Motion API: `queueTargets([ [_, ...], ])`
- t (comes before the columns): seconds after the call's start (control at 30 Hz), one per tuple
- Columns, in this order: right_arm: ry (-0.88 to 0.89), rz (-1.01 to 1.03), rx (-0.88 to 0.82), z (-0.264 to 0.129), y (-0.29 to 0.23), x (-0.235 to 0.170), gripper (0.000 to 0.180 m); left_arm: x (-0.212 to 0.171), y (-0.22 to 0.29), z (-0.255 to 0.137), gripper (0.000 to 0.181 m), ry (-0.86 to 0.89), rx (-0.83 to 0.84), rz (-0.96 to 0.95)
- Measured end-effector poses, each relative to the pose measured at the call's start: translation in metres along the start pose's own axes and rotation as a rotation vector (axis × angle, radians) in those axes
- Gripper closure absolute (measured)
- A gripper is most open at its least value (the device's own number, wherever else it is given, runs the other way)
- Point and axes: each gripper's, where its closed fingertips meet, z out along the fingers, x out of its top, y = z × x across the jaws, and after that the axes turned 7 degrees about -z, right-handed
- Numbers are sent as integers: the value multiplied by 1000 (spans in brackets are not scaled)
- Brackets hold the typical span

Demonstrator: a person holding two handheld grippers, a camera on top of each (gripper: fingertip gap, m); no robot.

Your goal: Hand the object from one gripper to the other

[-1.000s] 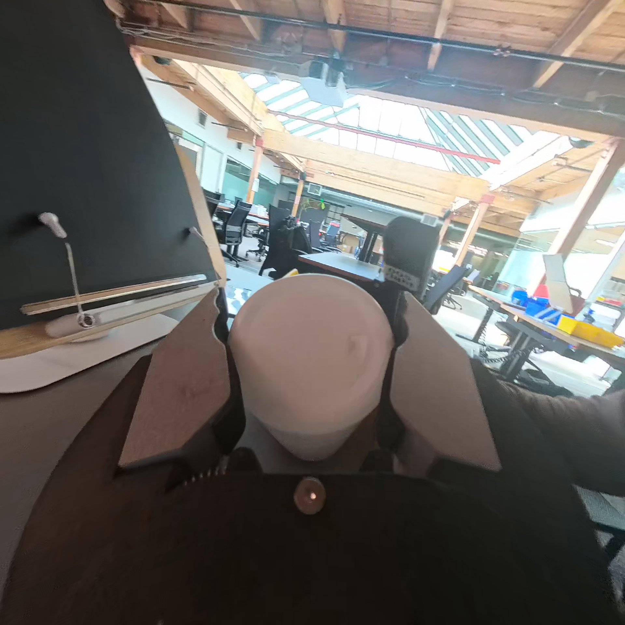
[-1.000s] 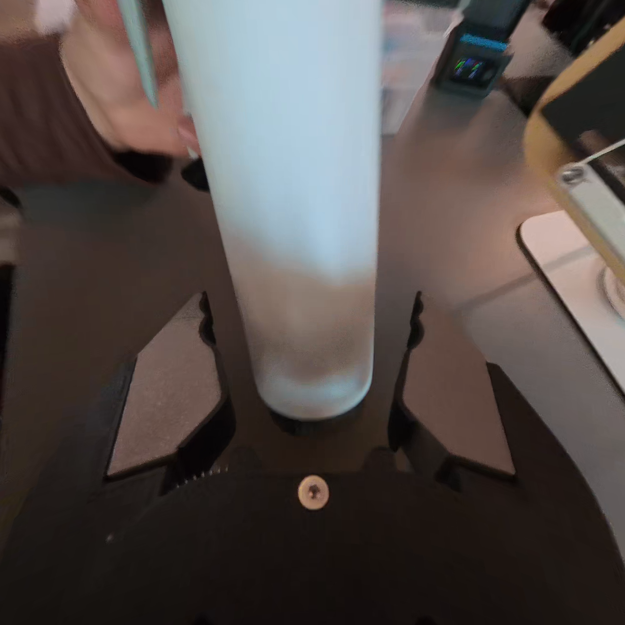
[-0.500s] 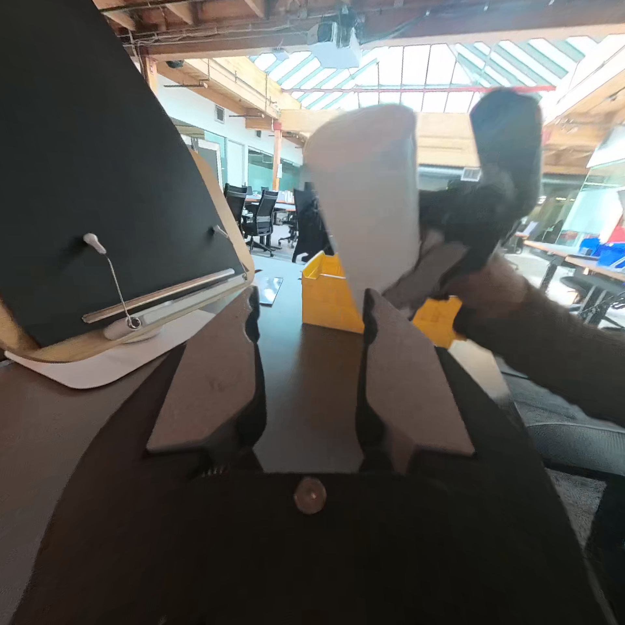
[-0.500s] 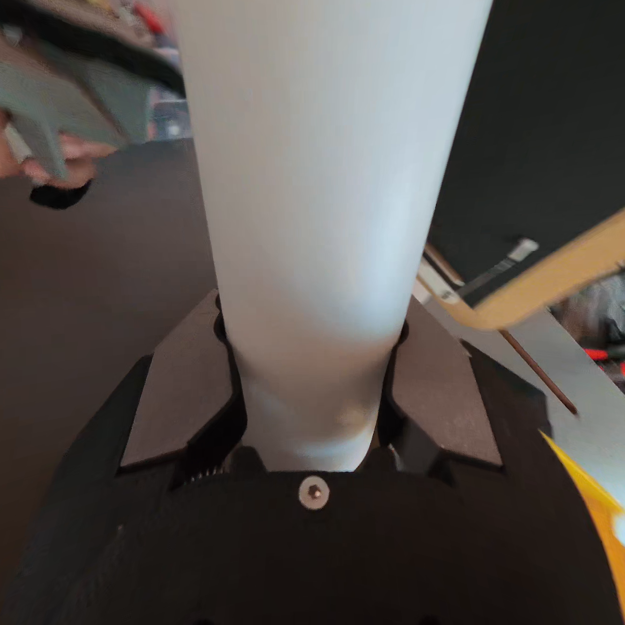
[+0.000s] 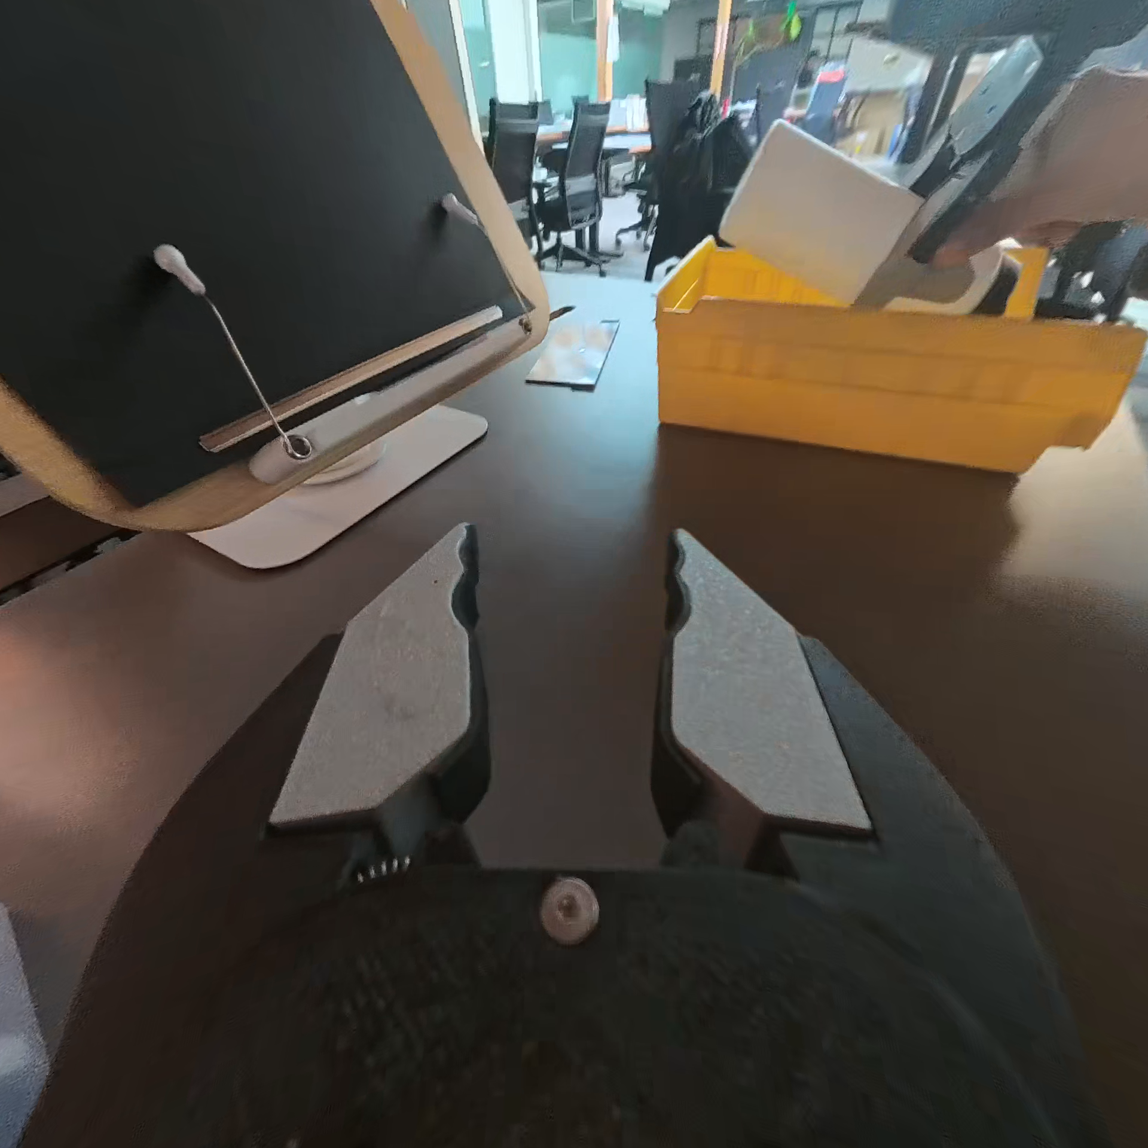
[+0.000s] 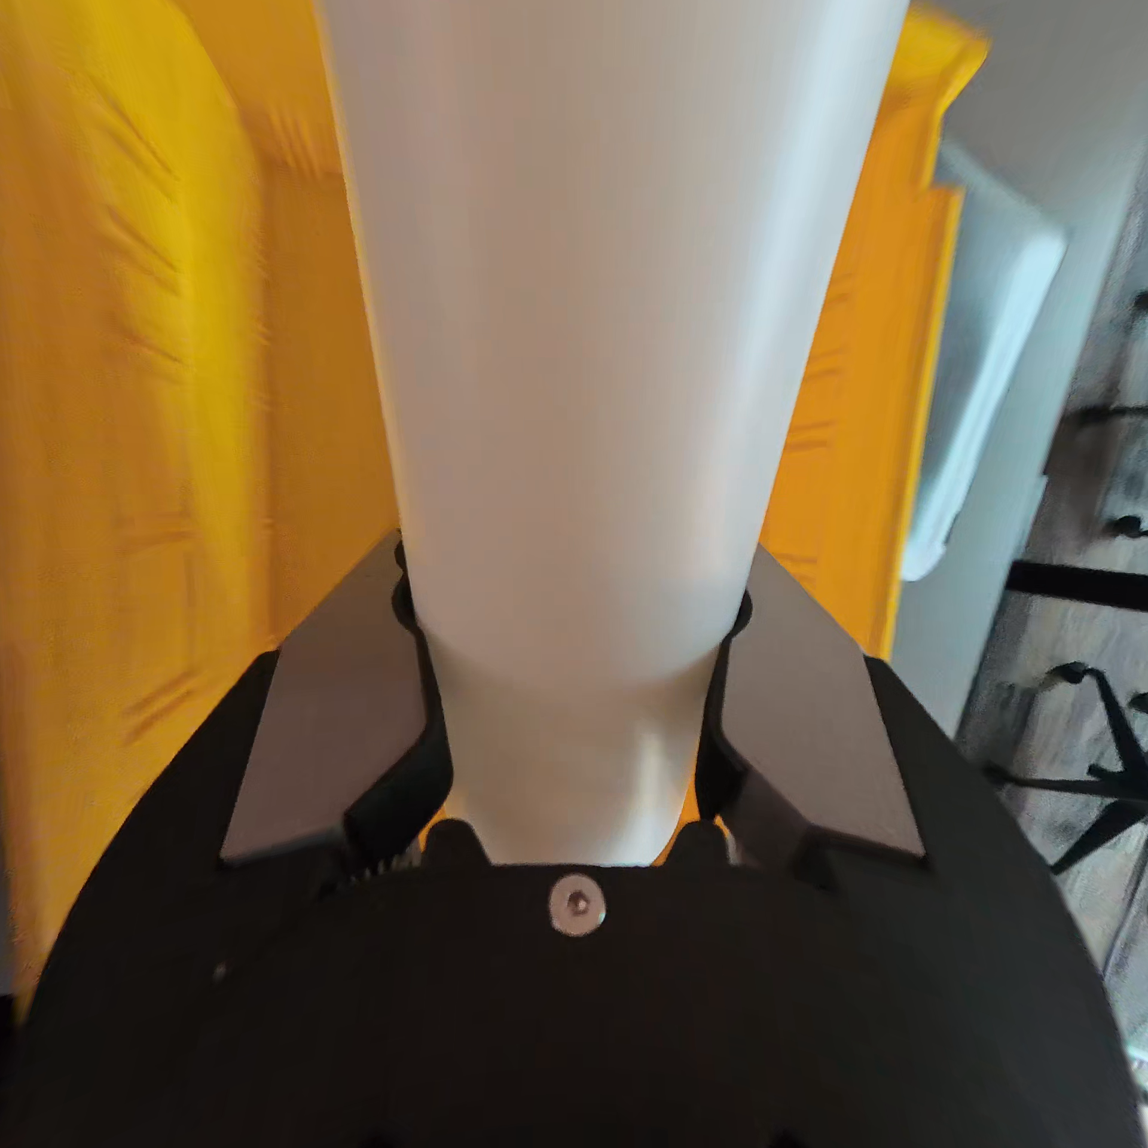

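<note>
The dark table (image 5: 807, 559) carries a yellow bin (image 5: 870, 373). Above the bin, tilted, hangs the white cylinder (image 6: 578, 373), clamped at its narrow end by the right hand-held gripper (image 6: 574, 627). Well short of the bin, the left hand-held gripper (image 5: 571, 596) gapes empty. Gripped so near its end, the cylinder could pivot and drop into the bin.

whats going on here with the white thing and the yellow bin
The right gripper is clamped on a white cylinder and holds it tilted over the yellow bin. The left gripper is open and empty above the dark table, beside a black board on a stand.
</note>
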Motion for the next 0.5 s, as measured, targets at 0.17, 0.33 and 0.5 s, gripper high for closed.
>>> queueTargets([
  [0.17,-172,4,16,29,0,-32,79,-14,-4,6,122,-59,12,-1],
  [0.33,-83,19,-113,5,25,-10,95,-25,-7,8,117,-118,23,-34],
  [0.5,92,89,-57,-29,23,23,88,-30,-10,10,111,-144,27,-64],
])
